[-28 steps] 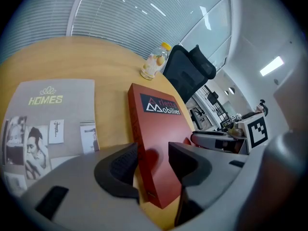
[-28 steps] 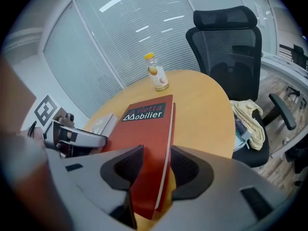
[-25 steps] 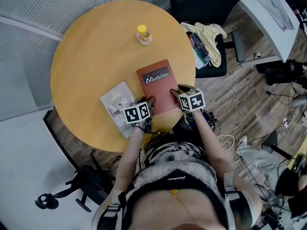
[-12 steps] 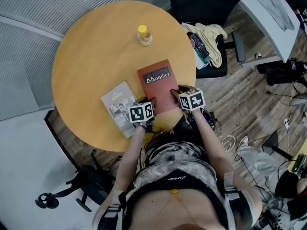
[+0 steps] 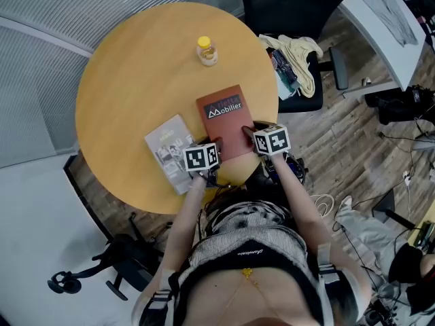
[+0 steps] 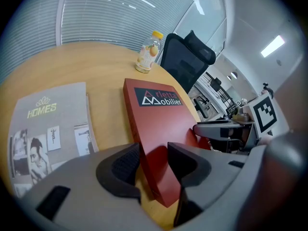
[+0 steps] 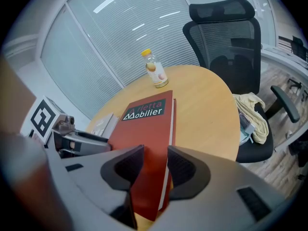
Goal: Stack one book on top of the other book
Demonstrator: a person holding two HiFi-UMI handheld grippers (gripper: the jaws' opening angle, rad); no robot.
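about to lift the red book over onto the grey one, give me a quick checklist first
1. Left gripper astride the near left corner of the red book: ok.
2. Right gripper astride the red book's near right edge: ok.
3. Both grippers clamped firmly enough to lift: cannot tell; the jaws stand a little apart with the book between them.
4. Grey book lying flat on the table with nothing on its cover: ok.
5. Bottle at the far side, away from the short path between the books: ok.
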